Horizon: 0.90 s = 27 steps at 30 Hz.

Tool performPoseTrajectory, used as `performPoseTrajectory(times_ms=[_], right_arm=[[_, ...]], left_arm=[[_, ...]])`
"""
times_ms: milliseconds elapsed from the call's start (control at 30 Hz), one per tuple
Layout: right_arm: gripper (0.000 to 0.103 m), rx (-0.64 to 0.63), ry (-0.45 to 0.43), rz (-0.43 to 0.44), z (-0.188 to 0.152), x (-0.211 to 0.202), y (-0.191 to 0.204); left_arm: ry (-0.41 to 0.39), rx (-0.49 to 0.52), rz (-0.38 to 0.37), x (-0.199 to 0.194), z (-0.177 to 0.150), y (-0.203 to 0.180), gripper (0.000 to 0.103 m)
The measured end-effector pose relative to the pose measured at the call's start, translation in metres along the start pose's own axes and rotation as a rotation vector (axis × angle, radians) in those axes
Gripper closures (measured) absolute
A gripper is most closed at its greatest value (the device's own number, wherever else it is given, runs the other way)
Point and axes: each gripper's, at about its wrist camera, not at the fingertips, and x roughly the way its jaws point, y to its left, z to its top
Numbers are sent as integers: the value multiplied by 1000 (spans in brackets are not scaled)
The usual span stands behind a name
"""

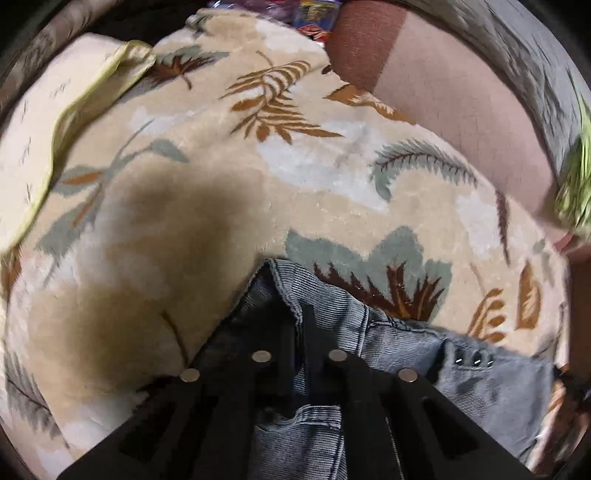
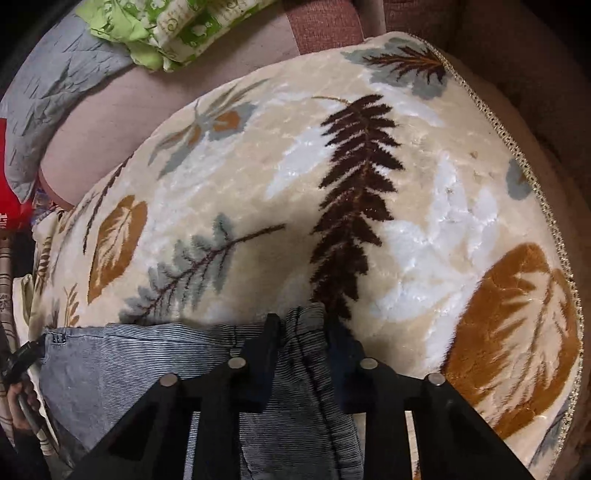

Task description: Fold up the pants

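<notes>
Denim jeans (image 1: pixel 388 343) hang limp and fairly heavy; left tongs (image 1: pixel 299 328) and right tongs (image 2: pixel 303 332) each clamp an edge over the leaf-print blanket (image 2: pixel 406 206).

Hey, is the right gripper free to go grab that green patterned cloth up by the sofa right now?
Probably not yet. The right gripper is shut on the pants, and the green patterned cloth lies far across the leaf blanket. Nothing blocks the path, but it would have to let go first.
</notes>
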Motion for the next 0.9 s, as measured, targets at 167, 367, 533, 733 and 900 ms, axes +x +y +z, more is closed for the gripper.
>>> performPoseTrajectory(times_ms=[167, 367, 533, 733, 900], right_arm=[[84, -38, -13, 4, -2, -16, 11], [84, -45, -116, 36, -3, -62, 15], [84, -51, -212, 96, -20, -112, 19], [84, -49, -358, 190, -75, -186, 0], [80, 0, -390, 224, -186, -209, -38]], left_arm=[[-76, 11, -61, -26, -2, 2, 101], [-197, 33, -150, -87, -14, 4, 101], [-320, 77, -240, -150, -46, 10, 101], [-411, 97, -317, -211, -127, 50, 101], [-354, 49, -338, -204, -211, 111, 99]])
